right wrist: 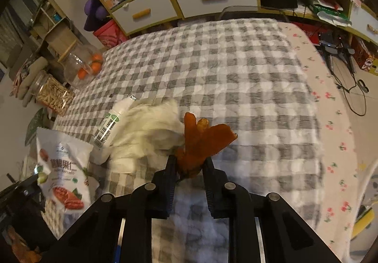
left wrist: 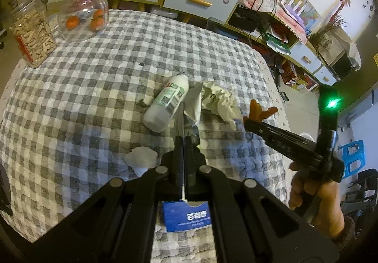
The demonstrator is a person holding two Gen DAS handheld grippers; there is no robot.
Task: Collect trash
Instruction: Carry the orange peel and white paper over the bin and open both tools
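Note:
My right gripper [right wrist: 189, 163] is shut on a piece of orange peel [right wrist: 200, 137] and holds it above the checkered table; the peel also shows in the left wrist view [left wrist: 258, 110]. My left gripper [left wrist: 185, 142] is shut on a flat snack wrapper [left wrist: 193, 103], seen edge-on; in the right wrist view the wrapper [right wrist: 61, 163] hangs at the left. A white plastic bottle [left wrist: 166, 103] lies on its side beside crumpled tissue [left wrist: 219, 101]. A smaller tissue wad [left wrist: 141, 157] lies near my left fingers.
A glass jar with oranges [left wrist: 82, 15] and a jar of seeds [left wrist: 33, 33] stand at the table's far left. A blue card [left wrist: 187, 215] lies under my left gripper. Drawers [left wrist: 198, 0] and cluttered shelves stand beyond the table [left wrist: 94, 74].

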